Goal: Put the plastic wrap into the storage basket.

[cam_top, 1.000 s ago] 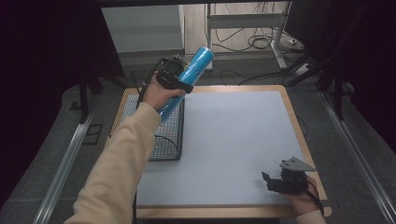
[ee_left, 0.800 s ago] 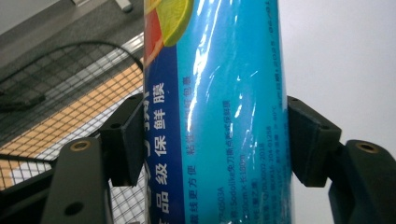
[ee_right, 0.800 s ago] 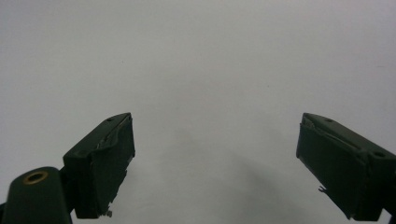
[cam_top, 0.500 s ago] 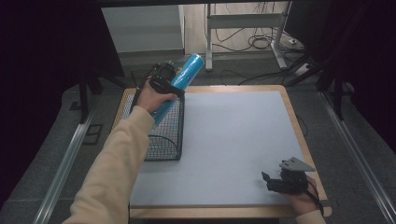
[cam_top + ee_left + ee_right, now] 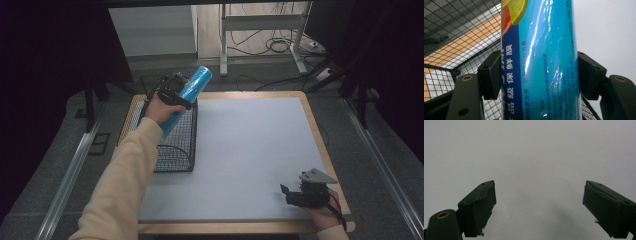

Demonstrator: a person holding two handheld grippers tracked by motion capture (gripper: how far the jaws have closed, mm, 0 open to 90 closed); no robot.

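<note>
The left claw (image 5: 176, 96) is clenched on the blue roll (image 5: 186, 100), holding it tilted over the wire basket (image 5: 177, 145) at the desk's (image 5: 250, 140) left side, while the right claw (image 5: 292, 194) rests released near the desk's front right corner.

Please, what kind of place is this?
Probably a lab or workshop set up for recording, not a home. A wooden table with a plain grey mat stands between dark curtains, loose cables lie on the floor behind, and a hand-held gripper holds a blue roll over a wire basket.
</note>
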